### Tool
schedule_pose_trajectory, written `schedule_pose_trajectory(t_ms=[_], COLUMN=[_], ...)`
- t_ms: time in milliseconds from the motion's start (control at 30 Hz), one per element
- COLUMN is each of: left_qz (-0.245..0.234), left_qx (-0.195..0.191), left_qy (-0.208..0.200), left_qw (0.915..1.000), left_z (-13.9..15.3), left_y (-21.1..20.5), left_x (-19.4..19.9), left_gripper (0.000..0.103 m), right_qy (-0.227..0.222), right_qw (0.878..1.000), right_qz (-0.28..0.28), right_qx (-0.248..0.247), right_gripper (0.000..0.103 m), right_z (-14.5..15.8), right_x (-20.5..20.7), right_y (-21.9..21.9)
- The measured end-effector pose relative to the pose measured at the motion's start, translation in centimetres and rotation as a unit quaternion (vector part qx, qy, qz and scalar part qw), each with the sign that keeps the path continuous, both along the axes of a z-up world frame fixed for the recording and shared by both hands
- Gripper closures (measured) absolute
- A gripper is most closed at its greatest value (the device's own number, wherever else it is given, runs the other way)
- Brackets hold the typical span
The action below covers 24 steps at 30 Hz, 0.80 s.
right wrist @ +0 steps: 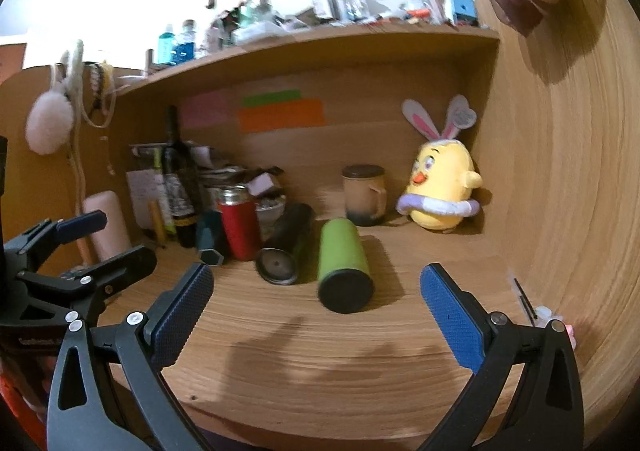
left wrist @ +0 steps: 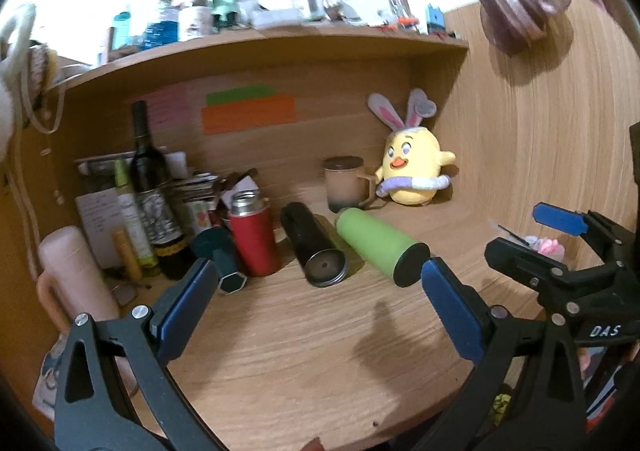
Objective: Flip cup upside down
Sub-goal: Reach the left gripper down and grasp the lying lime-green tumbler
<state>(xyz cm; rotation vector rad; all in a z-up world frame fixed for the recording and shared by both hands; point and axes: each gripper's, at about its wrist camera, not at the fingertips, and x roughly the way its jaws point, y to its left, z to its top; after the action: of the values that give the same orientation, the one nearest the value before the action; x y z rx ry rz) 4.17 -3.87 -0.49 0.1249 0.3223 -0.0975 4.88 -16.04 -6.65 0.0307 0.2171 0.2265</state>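
Left gripper (left wrist: 316,297): blue-padded fingers spread wide, nothing between them, above the wooden desk (left wrist: 280,351); it also shows at the left edge of the right wrist view (right wrist: 102,237).
Right gripper (right wrist: 316,297): fingers spread wide, holding nothing; it also shows at the right edge of the left wrist view (left wrist: 532,231).
Green cup (right wrist: 342,265): lies on its side at the centre of the right wrist view, black end toward the camera; in the left wrist view (left wrist: 378,245) it lies slanted, just above the right finger's tip.
Black cup (left wrist: 312,245): on its side, just left of the green one, open end toward the camera.
Red flask (left wrist: 254,235): upright, left of the black cup.
Mug (left wrist: 346,185): upright at the back, beside the yellow chick toy (left wrist: 412,171).
Only in the left wrist view: a pink bottle (left wrist: 70,271) seen large at lower left.
Only in the right wrist view: a white pompom (right wrist: 50,123) hanging at upper left.
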Motion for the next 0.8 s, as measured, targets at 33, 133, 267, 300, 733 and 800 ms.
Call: schedule_pose_trajectory(t_ms=[33, 133, 267, 300, 733, 800], left_qz=[-0.008, -0.045, -0.061, -0.06, -0.061, -0.064], left_qx=[0.002, -0.006, -0.004, 0.001, 0.025, 0.027], left_qy=[0.009, 0.043, 0.077, 0.084, 0.213, 0.229], left_qw=[0.9999, 0.998, 0.9952, 0.9947, 0.9748, 0.9709], left_z=[-0.1, -0.6, -1.1, -1.2, -5.3, -6.2], left_y=[-0.3, -1.4, -3.1, -3.7, -9.6, -9.9], left_x=[0.9, 3.8, 8.2, 9.6, 21.5, 22.1], left_gripper=[0.0, 0.0, 0.0, 0.0, 0.005, 0.016], right_qy=[0.002, 0.009, 0.018, 0.02, 0.059, 0.064], right_qw=[1.0, 1.0, 0.998, 0.998, 0.992, 0.992], right_qz=[-0.004, -0.017, -0.048, -0.057, -0.088, -0.087], right_qx=[0.005, 0.022, 0.026, 0.026, 0.064, 0.067], right_gripper=[0.0, 0.0, 0.0, 0.0, 0.0, 0.0], right_z=[-0.2, -0.8, -1.6, -1.8, -4.6, -4.8], right_x=[0.3, 1.3, 2.6, 2.9, 6.2, 6.4], right_y=[-0.5, -2.0, -3.9, -4.3, -8.9, -9.1])
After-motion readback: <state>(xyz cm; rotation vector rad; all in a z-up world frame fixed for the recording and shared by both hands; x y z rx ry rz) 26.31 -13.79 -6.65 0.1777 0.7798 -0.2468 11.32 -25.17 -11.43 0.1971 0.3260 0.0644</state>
